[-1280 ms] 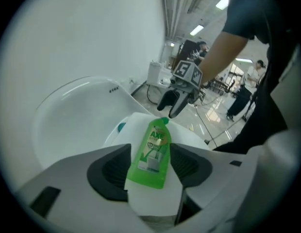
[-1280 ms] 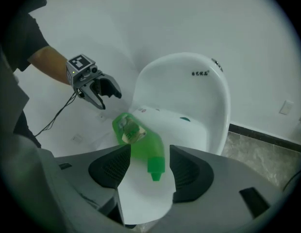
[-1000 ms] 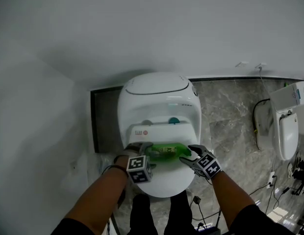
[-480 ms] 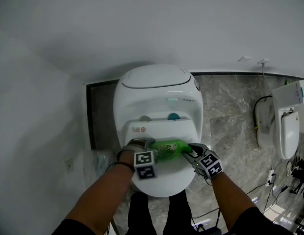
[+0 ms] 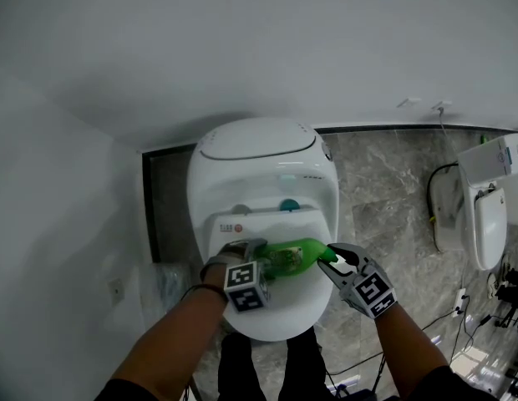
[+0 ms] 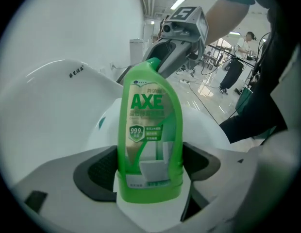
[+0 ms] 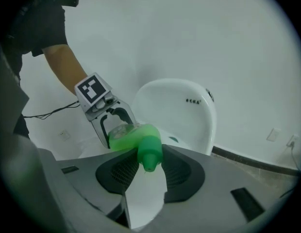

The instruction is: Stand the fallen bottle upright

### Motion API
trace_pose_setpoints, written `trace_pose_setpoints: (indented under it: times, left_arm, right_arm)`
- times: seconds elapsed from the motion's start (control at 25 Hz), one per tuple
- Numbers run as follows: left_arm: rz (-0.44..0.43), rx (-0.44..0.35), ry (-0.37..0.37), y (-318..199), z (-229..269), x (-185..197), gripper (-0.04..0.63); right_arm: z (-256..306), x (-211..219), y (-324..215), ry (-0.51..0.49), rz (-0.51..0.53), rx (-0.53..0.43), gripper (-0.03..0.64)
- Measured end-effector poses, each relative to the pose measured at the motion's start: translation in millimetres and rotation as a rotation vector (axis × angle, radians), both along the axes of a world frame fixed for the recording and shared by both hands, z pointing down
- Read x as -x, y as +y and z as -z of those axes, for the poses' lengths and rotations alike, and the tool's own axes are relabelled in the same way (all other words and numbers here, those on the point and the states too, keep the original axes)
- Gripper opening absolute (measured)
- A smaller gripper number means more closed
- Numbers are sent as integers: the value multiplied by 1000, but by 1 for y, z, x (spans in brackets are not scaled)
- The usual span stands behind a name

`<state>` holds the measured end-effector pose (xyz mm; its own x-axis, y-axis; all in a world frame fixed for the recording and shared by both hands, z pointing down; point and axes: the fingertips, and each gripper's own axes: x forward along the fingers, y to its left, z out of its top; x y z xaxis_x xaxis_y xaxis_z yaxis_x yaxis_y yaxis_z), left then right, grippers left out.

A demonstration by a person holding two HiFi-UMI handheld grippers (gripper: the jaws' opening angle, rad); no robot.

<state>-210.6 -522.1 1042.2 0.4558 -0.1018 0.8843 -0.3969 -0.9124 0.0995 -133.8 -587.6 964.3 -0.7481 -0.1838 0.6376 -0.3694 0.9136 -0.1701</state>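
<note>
On white ceramic toilet (image 5: 259, 153), lid down, green plastic cleaner bottle (image 5: 291, 256) lies tilted across lid. Its base is clamped in left gripper (image 5: 245, 251); right gripper (image 5: 334, 257) pinches cap, jaws approx. half-wide. Best: swing cap end up round base, keep base grip firm, set flat. Vs earlier: right jaws narrowed onto cap, cap end raised.

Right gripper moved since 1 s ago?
Yes. The right gripper, its jaws on the green bottle's cap, has shifted right, further beyond the toilet's right edge.
</note>
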Motion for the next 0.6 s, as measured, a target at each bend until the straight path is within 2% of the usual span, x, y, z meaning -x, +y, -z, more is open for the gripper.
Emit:
trace_pose_setpoints:
  times: [0.32,0.6]
  left_arm:
    - [68,-62,91,-26,23,-19,437]
    - [101,-76,115,-33,28,-21,434]
  right_arm:
    - [90,28,-7,-148,49,-142,172]
    - [116,62,8,-214,98,-179,187]
